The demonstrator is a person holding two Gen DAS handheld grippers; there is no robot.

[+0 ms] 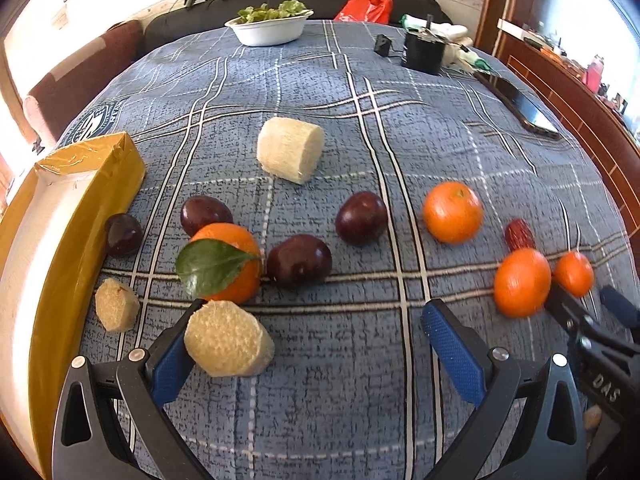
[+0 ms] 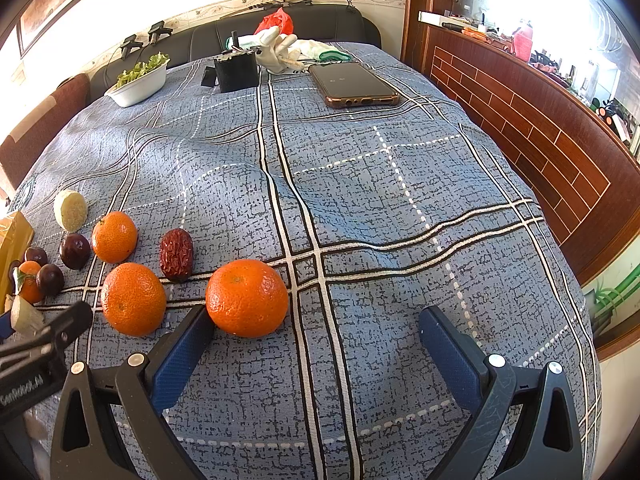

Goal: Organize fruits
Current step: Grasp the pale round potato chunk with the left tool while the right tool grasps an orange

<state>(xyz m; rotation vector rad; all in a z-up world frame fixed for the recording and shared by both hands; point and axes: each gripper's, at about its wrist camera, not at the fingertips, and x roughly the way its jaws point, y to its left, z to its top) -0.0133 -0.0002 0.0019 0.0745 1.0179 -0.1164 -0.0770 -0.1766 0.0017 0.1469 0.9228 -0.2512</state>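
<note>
Fruit lies on a blue plaid cloth [image 1: 360, 380]. In the left wrist view my left gripper [image 1: 312, 344] is open; a pale cut cane piece [image 1: 228, 338] rests against its left finger. Ahead are an orange with a leaf [image 1: 232, 262], dark plums [image 1: 299, 261] [image 1: 361, 217] [image 1: 205, 213] [image 1: 123, 235], two more cane pieces [image 1: 290, 149] [image 1: 116, 304], oranges [image 1: 453, 212] [image 1: 522, 282] [image 1: 574, 273] and a red date [image 1: 519, 234]. In the right wrist view my right gripper [image 2: 316, 332] is open; an orange [image 2: 247, 298] touches its left finger. Beside it lie oranges [image 2: 133, 299] [image 2: 114, 237] and the date [image 2: 176, 255].
A yellow box [image 1: 52, 248] stands at the left edge. At the far end are a white bowl of greens [image 1: 269, 29], a black device [image 1: 422, 53], a phone [image 2: 354, 84], white gloves [image 2: 280, 50] and a red bag [image 1: 366, 6]. A wooden cabinet [image 2: 540, 132] runs along the right.
</note>
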